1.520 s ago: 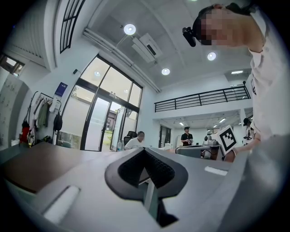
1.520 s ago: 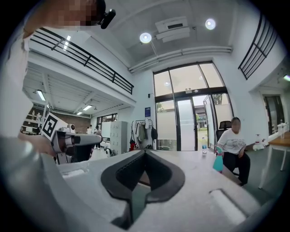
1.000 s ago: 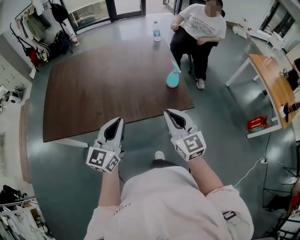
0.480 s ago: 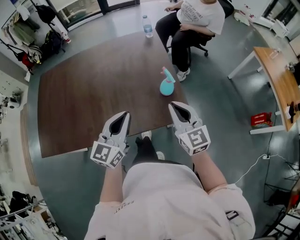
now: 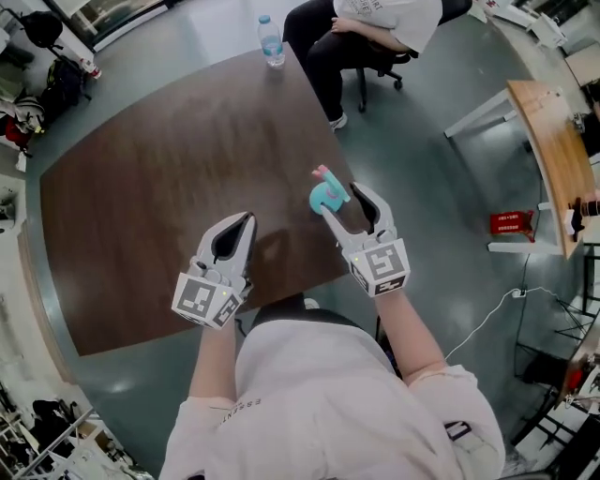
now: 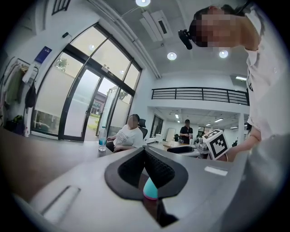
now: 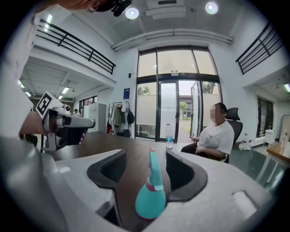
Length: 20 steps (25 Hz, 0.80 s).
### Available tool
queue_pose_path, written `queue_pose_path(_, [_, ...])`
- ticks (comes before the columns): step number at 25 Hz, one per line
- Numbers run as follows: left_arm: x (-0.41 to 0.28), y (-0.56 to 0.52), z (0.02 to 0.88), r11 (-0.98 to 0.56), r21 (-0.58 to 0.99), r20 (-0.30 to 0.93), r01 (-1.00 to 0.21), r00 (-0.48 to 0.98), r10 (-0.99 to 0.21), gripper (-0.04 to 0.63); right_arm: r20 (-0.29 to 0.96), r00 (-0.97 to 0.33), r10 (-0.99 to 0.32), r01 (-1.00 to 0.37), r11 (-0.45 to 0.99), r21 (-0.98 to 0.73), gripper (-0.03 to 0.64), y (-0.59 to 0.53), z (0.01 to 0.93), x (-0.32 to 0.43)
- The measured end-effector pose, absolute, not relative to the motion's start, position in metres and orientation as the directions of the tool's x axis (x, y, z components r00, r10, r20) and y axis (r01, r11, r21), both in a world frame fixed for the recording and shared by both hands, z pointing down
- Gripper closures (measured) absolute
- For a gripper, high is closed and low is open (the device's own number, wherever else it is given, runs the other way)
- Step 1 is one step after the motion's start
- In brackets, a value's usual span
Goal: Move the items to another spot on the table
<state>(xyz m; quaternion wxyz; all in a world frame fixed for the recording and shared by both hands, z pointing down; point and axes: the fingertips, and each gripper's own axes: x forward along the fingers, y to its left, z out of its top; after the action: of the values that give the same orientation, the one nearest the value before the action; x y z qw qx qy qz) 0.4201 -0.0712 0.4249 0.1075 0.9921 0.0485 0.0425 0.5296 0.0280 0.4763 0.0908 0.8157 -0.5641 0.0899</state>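
A teal spray bottle [image 5: 324, 195] with a pink nozzle stands upright near the brown table's [image 5: 169, 169] right edge. My right gripper [image 5: 345, 200] is at the bottle, its jaws opening. In the right gripper view the bottle [image 7: 151, 195] stands between the two pads, which do not press on it; my right gripper [image 7: 146, 155] is open there. My left gripper [image 5: 234, 230] hovers over the table's near part, left of the bottle, its jaws shut and empty. In the left gripper view the left gripper [image 6: 145, 152] shows its tips meeting, with the teal bottle [image 6: 150, 190] beyond them.
A clear water bottle [image 5: 271, 41] stands at the table's far edge. A person sits on a chair [image 5: 375, 28] just beyond that corner. A wooden desk [image 5: 548, 141] and a red box [image 5: 509, 223] lie on the floor side to the right.
Both grippers have come forward over the table. The right gripper, shut before, now has its jaws apart around the spray bottle. The left gripper stays shut.
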Motion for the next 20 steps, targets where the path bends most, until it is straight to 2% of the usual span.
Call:
queue_pose_path(6, [0.435,-0.089,0.452,-0.957,0.279,0.141,0.081,0.982,0.124,0.586,0.346,0.304,-0.887,-0.948,-0.318,0.018,0.354,-0.001,0.516,0.547])
queue_pose_path(10, [0.442,-0.099,0.467,-0.948,0.306,0.158,0.088,0.977,0.141,0.587,0.324,0.294,-0.899,-0.947,-0.32,-0.029,0.356,-0.011,0.528,0.555])
queue_pose_path(12, [0.441,-0.102,0.469,-0.946,0.314,0.162,0.082,0.977,0.138,0.586,0.308,0.29,-0.906,-0.948,-0.317,-0.041,0.387,-0.011,0.529,0.554])
queue_pose_path(14, [0.44,-0.105,0.47,-0.945,0.318,0.163,0.071,0.978,0.128,0.586,0.311,0.293,-0.904,-0.947,-0.319,-0.035,0.509,-0.009,0.531,0.555])
queue_pose_path(20, [0.436,-0.107,0.474,-0.945,0.321,0.181,0.058,0.976,0.122,0.586,0.296,0.279,-0.914,-0.958,-0.288,0.013,0.512,-0.009,0.523,0.551])
